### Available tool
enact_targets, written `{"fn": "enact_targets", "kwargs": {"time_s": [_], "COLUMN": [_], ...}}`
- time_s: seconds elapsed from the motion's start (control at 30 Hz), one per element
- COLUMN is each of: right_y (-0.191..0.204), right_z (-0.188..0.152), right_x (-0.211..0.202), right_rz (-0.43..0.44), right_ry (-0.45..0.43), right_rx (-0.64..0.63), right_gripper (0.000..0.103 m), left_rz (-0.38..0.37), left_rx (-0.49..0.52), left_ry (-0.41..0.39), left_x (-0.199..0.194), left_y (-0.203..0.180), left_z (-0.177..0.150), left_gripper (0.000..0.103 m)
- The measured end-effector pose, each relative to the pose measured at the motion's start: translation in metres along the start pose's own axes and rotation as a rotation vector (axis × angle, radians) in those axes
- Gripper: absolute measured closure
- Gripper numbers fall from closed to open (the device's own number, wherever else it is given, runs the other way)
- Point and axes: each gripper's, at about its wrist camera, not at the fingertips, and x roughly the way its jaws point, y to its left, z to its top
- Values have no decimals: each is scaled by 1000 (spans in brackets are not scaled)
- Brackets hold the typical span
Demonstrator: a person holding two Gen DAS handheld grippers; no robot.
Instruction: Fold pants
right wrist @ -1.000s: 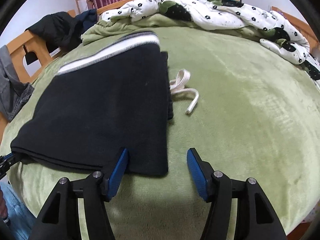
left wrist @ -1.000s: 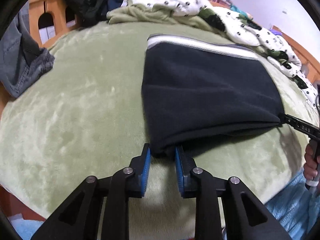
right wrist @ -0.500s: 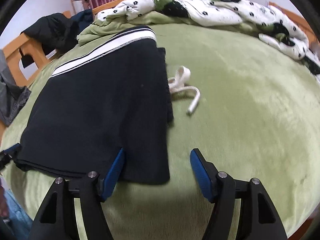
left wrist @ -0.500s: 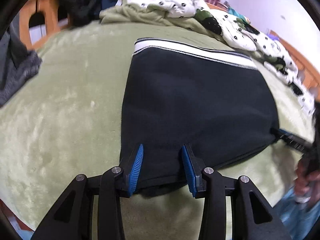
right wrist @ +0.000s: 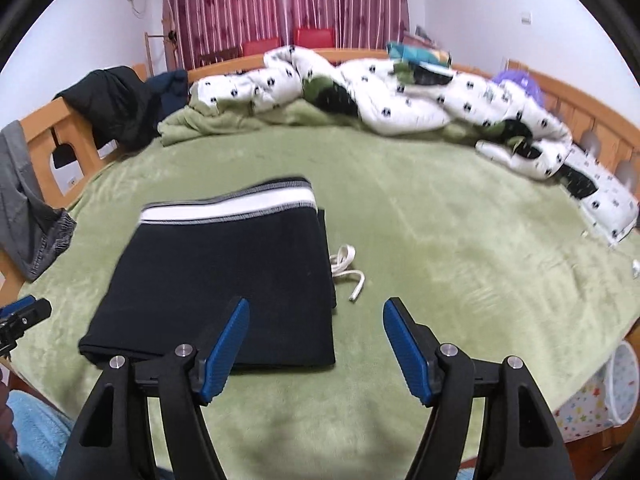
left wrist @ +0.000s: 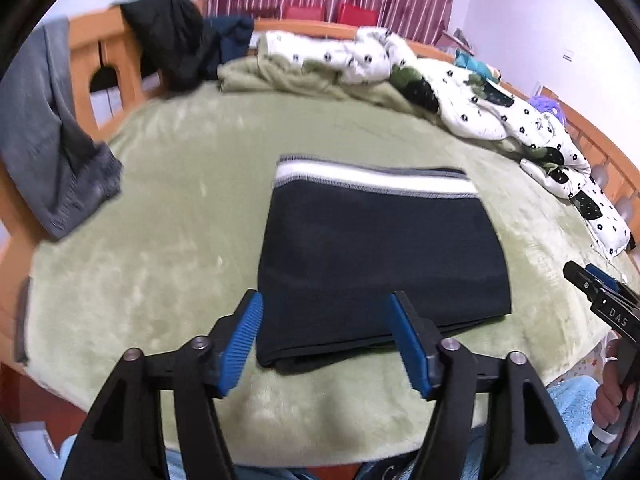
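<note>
pants [left wrist: 380,256]: folded flat on bed [left wrist: 168,240], released since a second ago. left gripper [left wrist: 326,340] and right gripper [right wrist: 316,348]: jaws opening, empty, lifted clear. fold likely complete.

Green bed [right wrist: 460,248]: folded pants [right wrist: 224,280], perhaps drawstring [right wrist: 348,268], quilt [right wrist: 400,96].

Green blanket [right wrist: 440,240] covers bed. White patterned duvet [right wrist: 400,96] bunched along far edge. Black jacket [right wrist: 116,100] over wooden rail far left; grey garment [left wrist: 44,128] hangs left. Striped curtains [right wrist: 280,0] behind.
</note>
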Motion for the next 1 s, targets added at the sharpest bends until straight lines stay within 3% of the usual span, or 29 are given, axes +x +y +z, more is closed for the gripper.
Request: {"fn": "enact_targets", "kwargs": {"time_s": [0.07,0.13,0.23,0.4,1.0], "right_y": [3,3,2,0,-1], "right_z": [1,3,0,-3,-13], "right_x": [-17,-32,-56,-75,-97], "right_rz": [-6,-9,-48,-68,-71], "right_ry": [-20,-35,-89,-80,-92], "right_rx": [2,12,16,6,0], "right_gripper": [30,14,0,0,0], "left_rz": [17,16,19,11,42], "left_rx": [20,33,33,29,11], "left_ry": [-24,-38,-51,-53,-87], "left_x": [-19,-33,-53,-70,-93], "left_y": [-9,-16,-24,-29,-33], "left_z": [0,1,-2,-5,-14], "left_gripper": [31,28,27,22,21]}}
